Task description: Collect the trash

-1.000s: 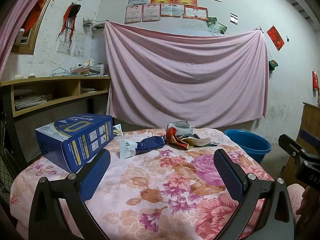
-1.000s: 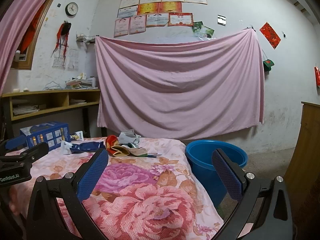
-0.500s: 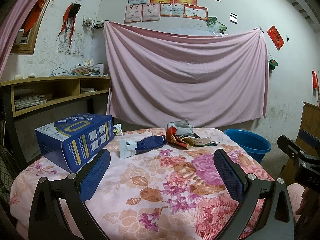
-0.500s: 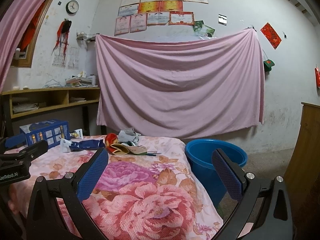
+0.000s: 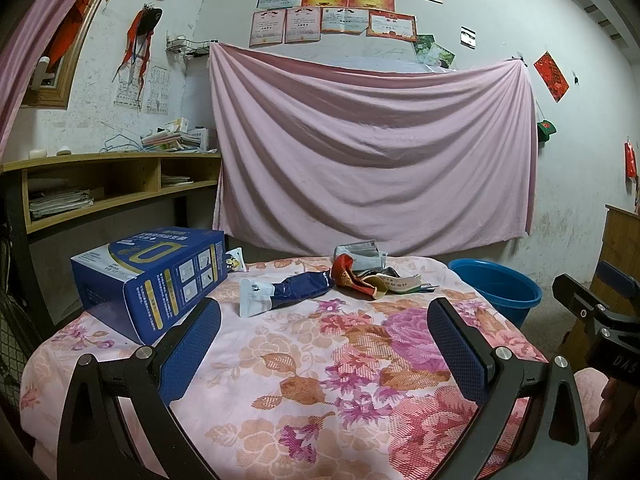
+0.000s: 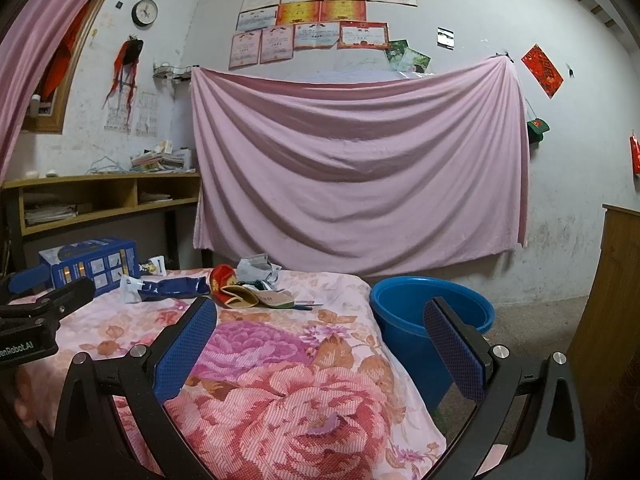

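Observation:
Trash lies on the far part of a table with a floral cloth (image 5: 320, 364): a dark blue and white pouch (image 5: 282, 292), a red and yellow wrapper (image 5: 352, 278), grey crumpled packaging (image 5: 360, 254) and a paper slip (image 5: 404, 284). The pouch (image 6: 168, 288) and the wrapper (image 6: 228, 286) also show in the right wrist view. A blue box (image 5: 152, 276) stands at the left. My left gripper (image 5: 324, 340) is open and empty, short of the trash. My right gripper (image 6: 320, 340) is open and empty over the table's right edge. A blue bucket (image 6: 428, 312) stands on the floor to the right.
A pink sheet (image 5: 372, 152) hangs on the back wall. A wooden shelf unit (image 5: 104, 184) stands at the left, a wooden cabinet (image 6: 616, 300) at the right. The bucket also shows in the left wrist view (image 5: 496, 292).
The right gripper view has shifted slightly, closer to the table. Both grippers stay open and empty. The trash has not moved.

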{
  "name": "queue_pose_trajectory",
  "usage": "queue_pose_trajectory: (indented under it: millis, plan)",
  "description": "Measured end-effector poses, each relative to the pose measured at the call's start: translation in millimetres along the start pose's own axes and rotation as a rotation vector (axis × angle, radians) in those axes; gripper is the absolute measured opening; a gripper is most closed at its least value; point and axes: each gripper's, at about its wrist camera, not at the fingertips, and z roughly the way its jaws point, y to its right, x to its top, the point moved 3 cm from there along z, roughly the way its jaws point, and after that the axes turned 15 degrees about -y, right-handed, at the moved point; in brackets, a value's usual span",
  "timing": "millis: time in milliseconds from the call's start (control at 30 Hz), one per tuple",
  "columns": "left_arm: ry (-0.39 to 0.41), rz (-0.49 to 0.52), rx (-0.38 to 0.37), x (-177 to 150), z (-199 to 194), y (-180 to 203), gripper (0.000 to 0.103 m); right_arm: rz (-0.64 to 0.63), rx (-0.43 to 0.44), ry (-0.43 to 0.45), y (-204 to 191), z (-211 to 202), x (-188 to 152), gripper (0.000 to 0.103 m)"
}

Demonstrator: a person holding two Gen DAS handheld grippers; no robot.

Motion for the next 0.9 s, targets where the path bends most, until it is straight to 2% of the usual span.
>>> queue_pose_trajectory:
  millis: [900]
  plan:
    - [0.001,-0.002,-0.001,-0.3,0.1,0.1,0.101,0.000,0.001,-0.001,-0.9,0.1,0.3,0.103]
